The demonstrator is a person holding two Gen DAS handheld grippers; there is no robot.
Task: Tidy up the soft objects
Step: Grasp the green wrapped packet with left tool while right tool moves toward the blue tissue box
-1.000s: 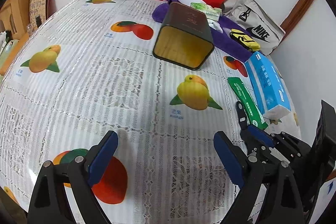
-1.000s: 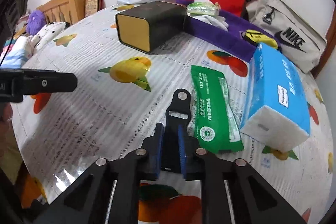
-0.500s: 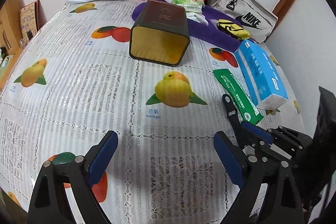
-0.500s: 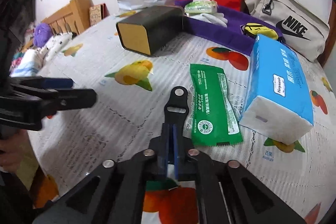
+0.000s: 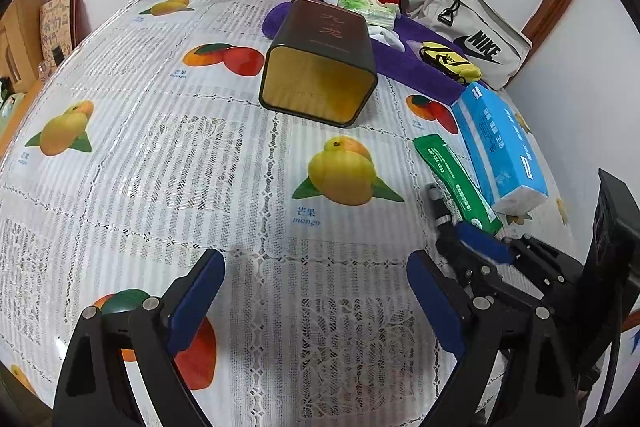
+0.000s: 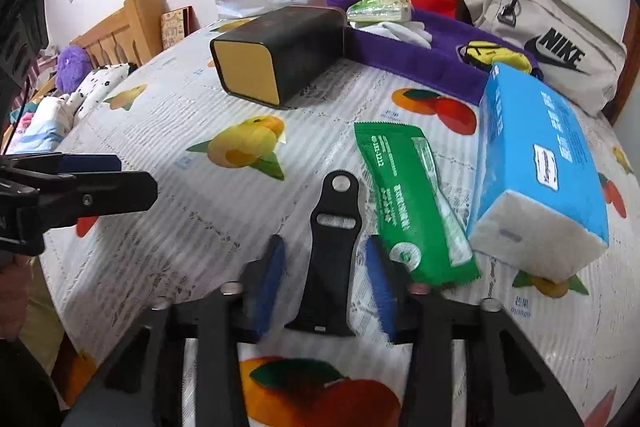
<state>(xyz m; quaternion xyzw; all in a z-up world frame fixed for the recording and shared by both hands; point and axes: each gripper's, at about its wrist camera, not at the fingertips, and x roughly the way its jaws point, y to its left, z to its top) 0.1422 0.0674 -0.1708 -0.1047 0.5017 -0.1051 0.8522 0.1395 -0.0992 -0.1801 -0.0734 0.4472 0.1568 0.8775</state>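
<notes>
Right gripper (image 6: 326,277) jaws just opening, apart around the black strap (image 6: 334,247) laid near the table's (image 5: 160,155) front-right edge, left gripper (image 5: 316,301) wide and empty; release step, next grab probably the green packet (image 6: 412,205) beyond.

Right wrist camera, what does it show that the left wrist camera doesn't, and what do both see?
Only the right wrist view shows the wooden headboard, purple plush toy, and the whole black rubber strap lying loose between the right gripper jaws, which have just been opening. Only the left wrist view shows the left gripper jaws wide apart over bare tablecloth. Both show the dark rectangular tin, green foil packet and blue tissue pack.
</notes>
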